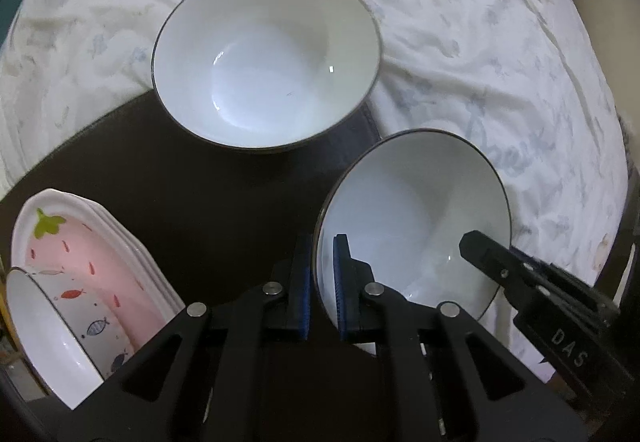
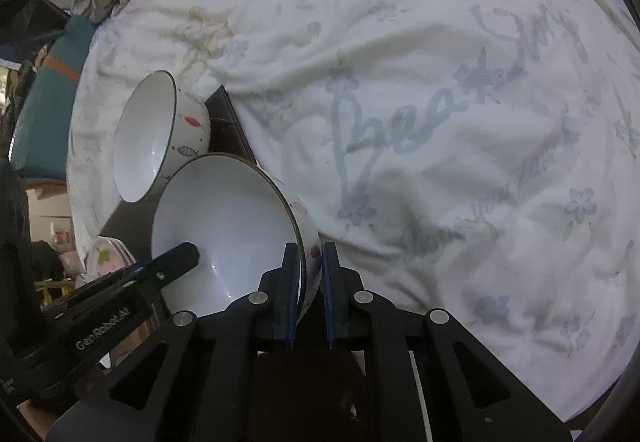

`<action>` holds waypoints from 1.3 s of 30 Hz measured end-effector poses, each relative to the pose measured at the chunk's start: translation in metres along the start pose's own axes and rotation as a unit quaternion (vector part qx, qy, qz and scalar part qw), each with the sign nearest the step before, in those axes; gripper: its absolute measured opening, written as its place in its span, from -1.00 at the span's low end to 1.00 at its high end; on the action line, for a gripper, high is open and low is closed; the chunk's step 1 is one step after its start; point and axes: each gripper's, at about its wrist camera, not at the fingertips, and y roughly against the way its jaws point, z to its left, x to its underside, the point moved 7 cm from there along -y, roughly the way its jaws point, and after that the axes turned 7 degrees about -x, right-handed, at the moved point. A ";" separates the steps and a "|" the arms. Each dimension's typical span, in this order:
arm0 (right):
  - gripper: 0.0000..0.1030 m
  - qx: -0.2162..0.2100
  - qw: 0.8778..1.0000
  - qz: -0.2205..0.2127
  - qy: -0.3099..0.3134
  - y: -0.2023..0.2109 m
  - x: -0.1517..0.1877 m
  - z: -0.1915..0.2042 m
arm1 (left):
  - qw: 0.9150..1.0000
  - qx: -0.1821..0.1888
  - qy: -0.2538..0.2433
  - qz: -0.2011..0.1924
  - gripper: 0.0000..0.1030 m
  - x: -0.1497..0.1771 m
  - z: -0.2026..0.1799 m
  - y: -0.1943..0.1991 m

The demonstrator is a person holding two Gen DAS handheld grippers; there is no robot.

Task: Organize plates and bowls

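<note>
While both your left gripper [image 1: 322, 282] and right gripper [image 2: 308, 290] are pinching opposite rims of one bowl [image 1: 412, 217], uneven pulling is risking a slip. It is hanging tilted beside the empty bowl [image 1: 266, 57].

Rumpled white floral bedsheet [image 2: 440, 121] w/ blue script, dark mat [image 1: 180, 181] on it, teal cushion [image 2: 44, 113] left.

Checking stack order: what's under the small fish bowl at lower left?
The fish bowl sits on a stack of pink strawberry plates, which lies on the dark board. The bowl covers part of the top plate; the plate count is unclear.
</note>
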 end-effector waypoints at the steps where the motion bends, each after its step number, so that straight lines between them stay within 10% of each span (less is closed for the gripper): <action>1: -0.77 0.000 1.000 0.000 0.001 0.001 0.000 0.000 | 1.000 -0.002 -0.002 -0.002 -0.86 0.001 -0.002 0.002; 24: -0.80 -0.065 0.988 -0.070 0.125 0.082 0.040 0.124 | 0.995 0.025 0.019 -0.097 -0.85 0.047 0.103 0.143; 39: -0.80 -0.078 0.981 0.003 0.176 0.022 0.089 0.217 | 0.996 0.001 0.055 -0.063 -0.85 0.076 0.193 0.122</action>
